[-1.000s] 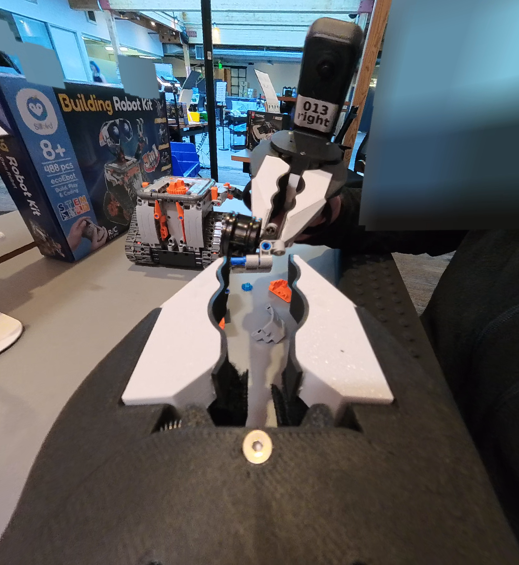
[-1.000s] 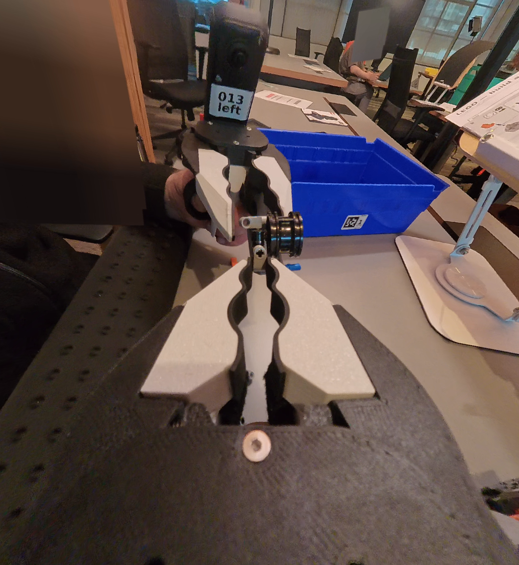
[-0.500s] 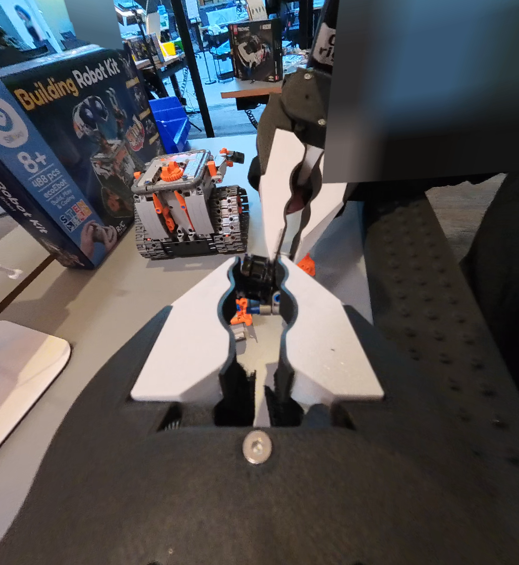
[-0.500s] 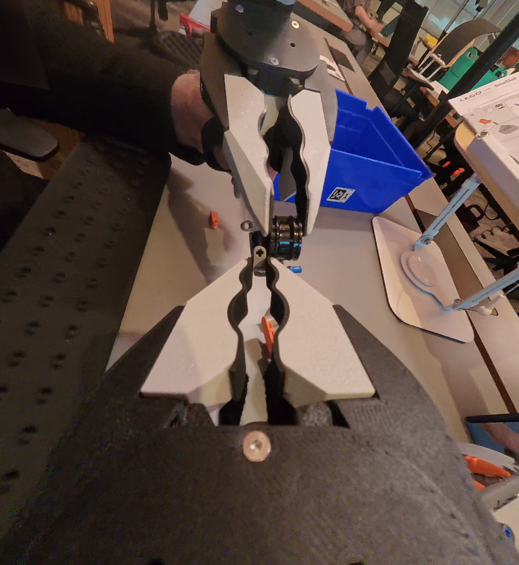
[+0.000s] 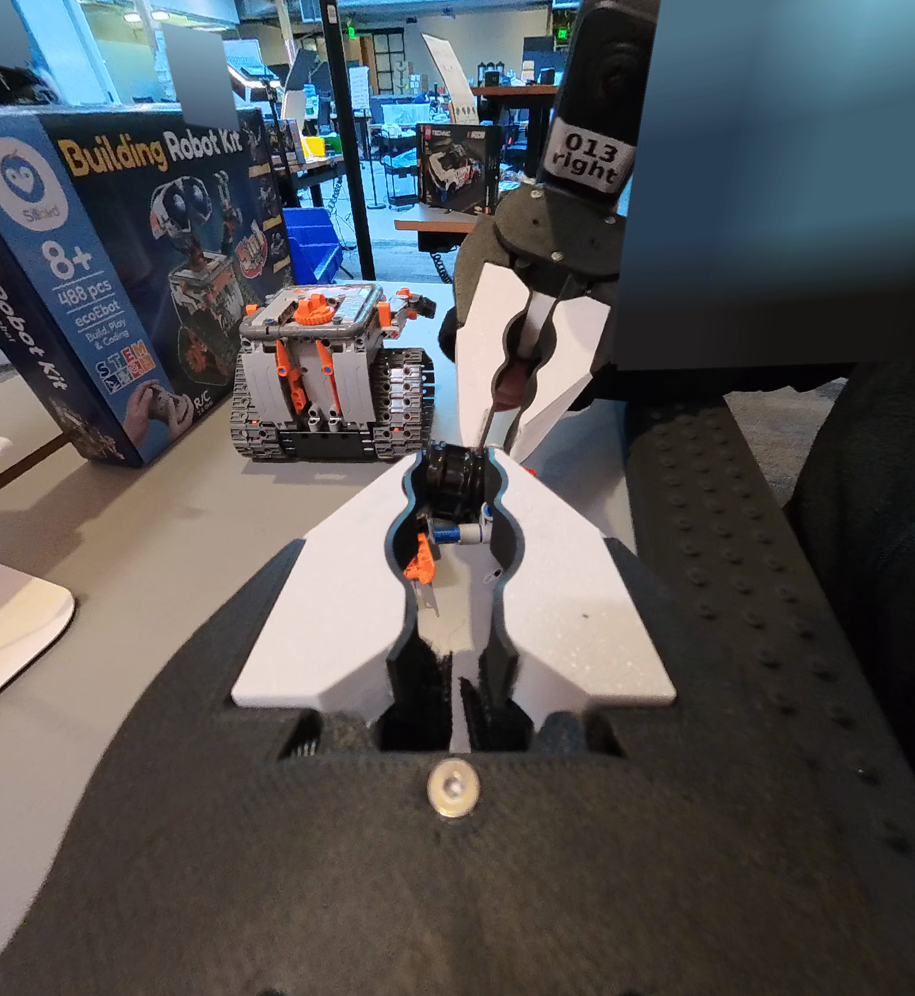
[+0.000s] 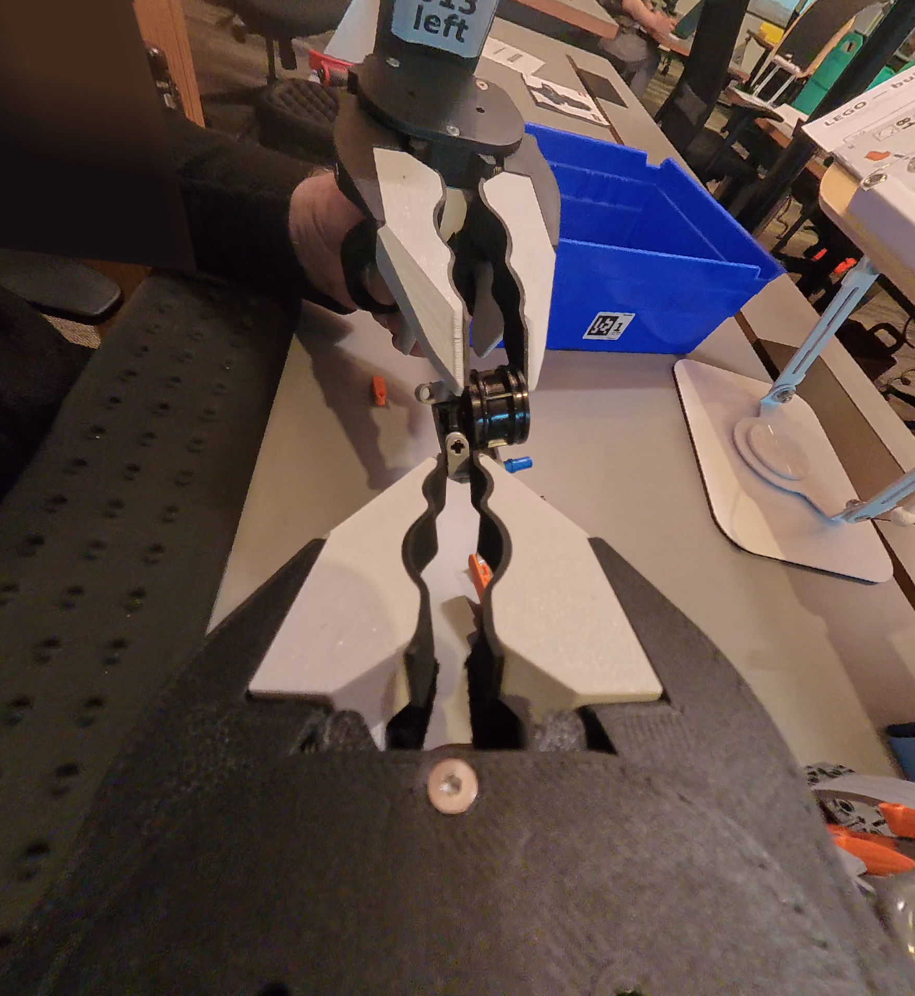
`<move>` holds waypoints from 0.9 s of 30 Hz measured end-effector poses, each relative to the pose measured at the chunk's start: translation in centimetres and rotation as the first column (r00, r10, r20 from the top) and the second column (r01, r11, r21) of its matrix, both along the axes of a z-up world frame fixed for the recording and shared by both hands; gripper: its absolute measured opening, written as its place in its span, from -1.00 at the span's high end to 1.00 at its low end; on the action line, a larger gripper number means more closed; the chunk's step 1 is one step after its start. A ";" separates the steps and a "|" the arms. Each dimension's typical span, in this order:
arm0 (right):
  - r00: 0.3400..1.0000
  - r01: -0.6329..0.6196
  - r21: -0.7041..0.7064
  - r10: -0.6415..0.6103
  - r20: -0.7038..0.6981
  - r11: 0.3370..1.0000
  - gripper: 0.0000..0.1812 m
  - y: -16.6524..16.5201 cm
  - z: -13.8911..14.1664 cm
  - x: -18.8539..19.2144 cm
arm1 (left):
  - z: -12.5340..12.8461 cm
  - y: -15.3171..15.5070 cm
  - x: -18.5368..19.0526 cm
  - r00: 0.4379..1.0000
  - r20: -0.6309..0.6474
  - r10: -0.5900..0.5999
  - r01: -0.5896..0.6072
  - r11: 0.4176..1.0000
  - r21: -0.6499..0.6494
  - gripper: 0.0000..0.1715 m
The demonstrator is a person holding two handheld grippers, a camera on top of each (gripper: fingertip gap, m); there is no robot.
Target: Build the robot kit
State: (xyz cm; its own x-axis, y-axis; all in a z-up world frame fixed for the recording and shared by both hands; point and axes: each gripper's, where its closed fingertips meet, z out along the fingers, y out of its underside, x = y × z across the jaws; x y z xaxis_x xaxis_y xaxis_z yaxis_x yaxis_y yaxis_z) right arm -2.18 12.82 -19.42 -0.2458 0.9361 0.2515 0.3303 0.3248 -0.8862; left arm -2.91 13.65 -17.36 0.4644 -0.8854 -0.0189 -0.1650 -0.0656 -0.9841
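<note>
A small brick assembly hangs between my two grippers above the grey table. It is a black wheel hub joined to a grey connector, with a blue pin on it. My right gripper is shut on the grey connector from below. My left gripper is shut round the black wheel hub. In the right wrist view the left gripper comes down from above. In the left wrist view the right gripper meets the hub from the far side.
A tracked grey and orange brick robot and its kit box stand to the left. A blue bin and a white stand base lie beyond. Loose orange pieces and a blue pin lie on the table. A black perforated mat borders it. The grippers are tip to tip, or close to it.
My left gripper has moved in from beside the assembly and closed round the black wheel hub. My right gripper has kept its hold on the grey connector.
</note>
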 end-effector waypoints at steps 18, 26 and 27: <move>0.997 0.034 0.500 -0.064 0.042 0.865 0.95 -0.1 -1.6 -0.3 | -1.6 -0.4 0.1 0.998 -0.049 -0.049 0.048 0.999 -0.016 0.92; 0.998 0.030 0.599 -0.061 0.031 0.800 0.94 -0.3 -1.6 -0.3 | -1.3 -0.9 0.1 0.997 -0.018 -0.081 0.081 0.996 -0.027 0.94; 0.997 0.029 0.619 -0.065 0.035 0.785 0.94 -0.2 -1.6 -0.2 | -1.3 -0.7 -0.1 0.997 -0.017 -0.071 0.070 0.997 -0.043 0.88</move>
